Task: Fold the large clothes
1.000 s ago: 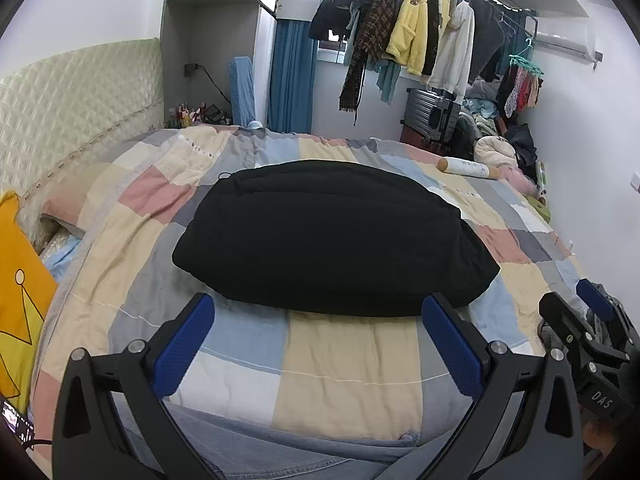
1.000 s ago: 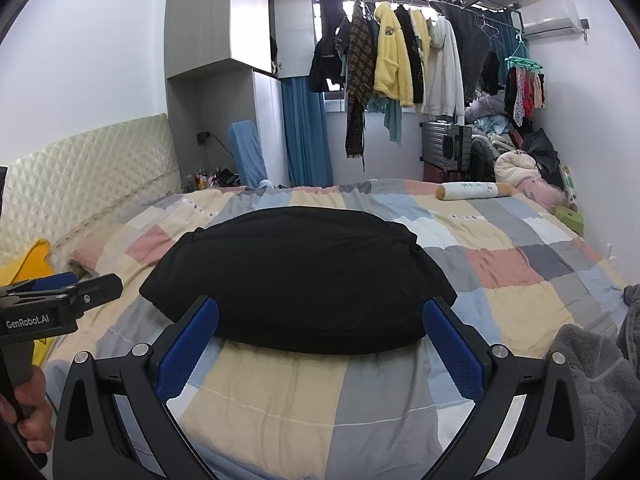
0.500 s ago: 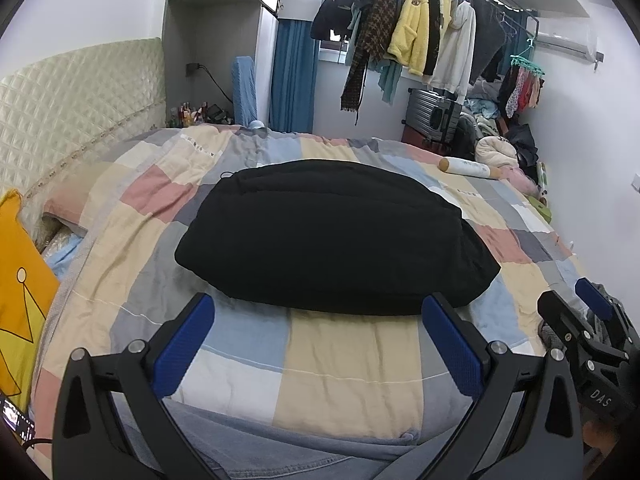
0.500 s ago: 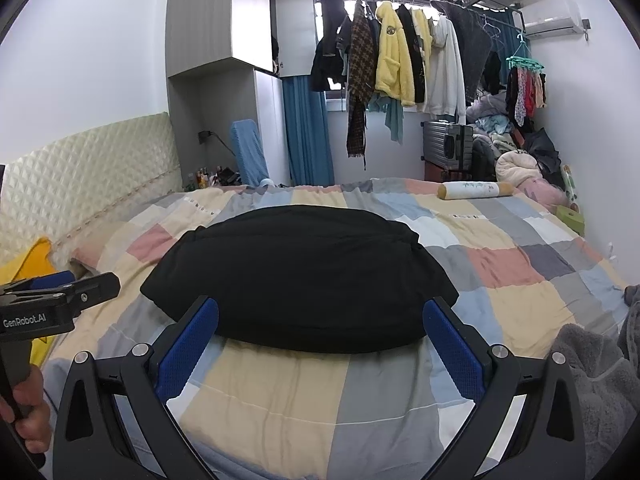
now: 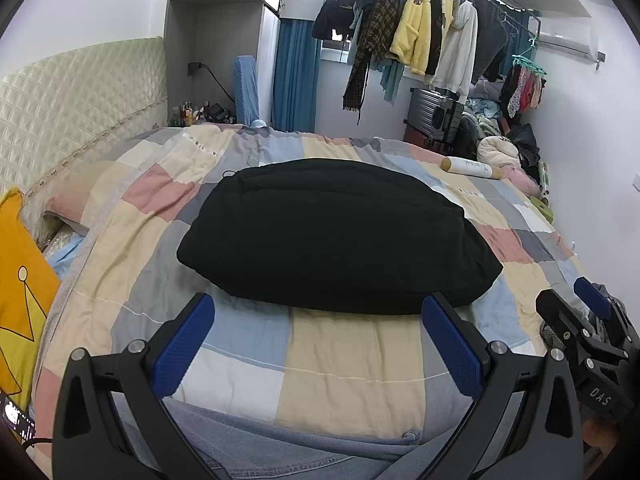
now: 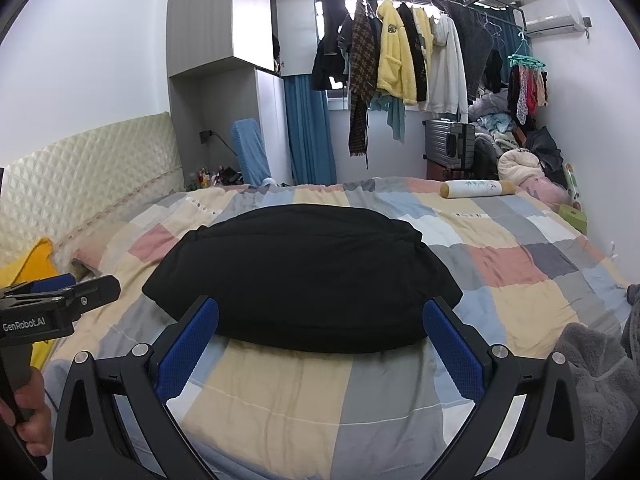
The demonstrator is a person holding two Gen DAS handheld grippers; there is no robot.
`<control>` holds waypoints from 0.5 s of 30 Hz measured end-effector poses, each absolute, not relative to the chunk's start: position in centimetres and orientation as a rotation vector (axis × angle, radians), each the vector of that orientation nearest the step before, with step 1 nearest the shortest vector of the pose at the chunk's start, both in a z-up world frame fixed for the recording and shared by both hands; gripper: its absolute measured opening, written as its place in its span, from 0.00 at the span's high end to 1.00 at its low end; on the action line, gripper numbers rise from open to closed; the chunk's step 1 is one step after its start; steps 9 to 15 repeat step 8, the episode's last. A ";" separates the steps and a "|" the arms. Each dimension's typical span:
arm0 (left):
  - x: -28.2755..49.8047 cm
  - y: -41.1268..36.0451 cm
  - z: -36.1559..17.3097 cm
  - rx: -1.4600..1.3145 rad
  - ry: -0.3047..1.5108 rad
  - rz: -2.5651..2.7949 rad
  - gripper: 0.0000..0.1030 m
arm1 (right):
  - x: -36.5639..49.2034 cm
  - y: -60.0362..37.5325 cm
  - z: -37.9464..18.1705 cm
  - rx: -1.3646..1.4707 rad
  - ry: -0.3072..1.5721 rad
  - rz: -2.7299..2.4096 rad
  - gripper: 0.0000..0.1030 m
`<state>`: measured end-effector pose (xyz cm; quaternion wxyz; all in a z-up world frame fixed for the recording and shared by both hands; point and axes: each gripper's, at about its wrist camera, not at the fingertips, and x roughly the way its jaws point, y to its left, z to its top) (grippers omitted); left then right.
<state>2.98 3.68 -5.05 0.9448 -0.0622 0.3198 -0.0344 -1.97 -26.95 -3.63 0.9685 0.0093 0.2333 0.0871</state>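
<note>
A black garment (image 5: 336, 236) lies folded into a broad flat bundle in the middle of the patchwork quilt (image 5: 344, 360); it also shows in the right wrist view (image 6: 304, 276). My left gripper (image 5: 320, 332) is open and empty, held above the quilt just short of the garment's near edge. My right gripper (image 6: 320, 332) is open and empty too, just short of the same near edge. Each gripper shows at the side of the other's view: the right one (image 5: 580, 320) and the left one (image 6: 60, 300).
A padded headboard (image 6: 88, 172) and a yellow cushion (image 5: 20, 292) are on the left. A rolled tube (image 6: 472, 189) lies at the quilt's far right. A grey fleece (image 6: 592, 376) lies near right. Hanging clothes (image 6: 400, 56) and a suitcase (image 6: 450, 142) stand behind the bed.
Both grippers have drifted very slightly; the garment lies as before. Both stay open and empty.
</note>
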 end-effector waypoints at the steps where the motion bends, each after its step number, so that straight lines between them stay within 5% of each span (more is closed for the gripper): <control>1: 2.9 3.7 -5.0 -0.129 0.653 -0.070 0.00 | -1.9 -26.9 -3.7 0.018 0.473 0.174 0.00; 15: 3.1 3.9 -5.2 -0.134 0.659 -0.074 0.00 | -1.8 -26.6 -3.8 0.018 0.476 0.171 0.00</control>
